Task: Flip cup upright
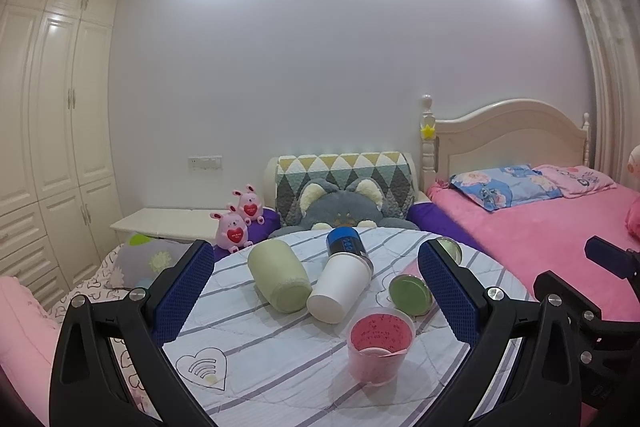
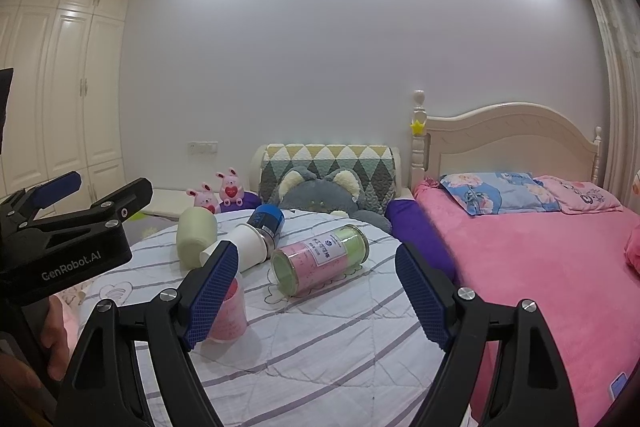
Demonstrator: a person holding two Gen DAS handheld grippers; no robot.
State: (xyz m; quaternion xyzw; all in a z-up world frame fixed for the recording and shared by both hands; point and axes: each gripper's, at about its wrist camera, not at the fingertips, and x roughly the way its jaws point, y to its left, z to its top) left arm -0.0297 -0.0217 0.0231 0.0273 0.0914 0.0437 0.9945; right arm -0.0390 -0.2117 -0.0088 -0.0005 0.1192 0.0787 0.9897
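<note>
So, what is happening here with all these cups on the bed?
A person holds a tool in each hand above a striped quilt. Both the left tool and the right tool are open and hold nothing. The pink cup stands upright; the white cup, green cup and glass jar lie on their sides.

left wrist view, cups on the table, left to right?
Pale green cup on its side → white paper cup on its side → pink cup upright → glass jar on its side, partly behind the gripper finger. The blue cup behind the white one is skipped: it overlaps.
</note>
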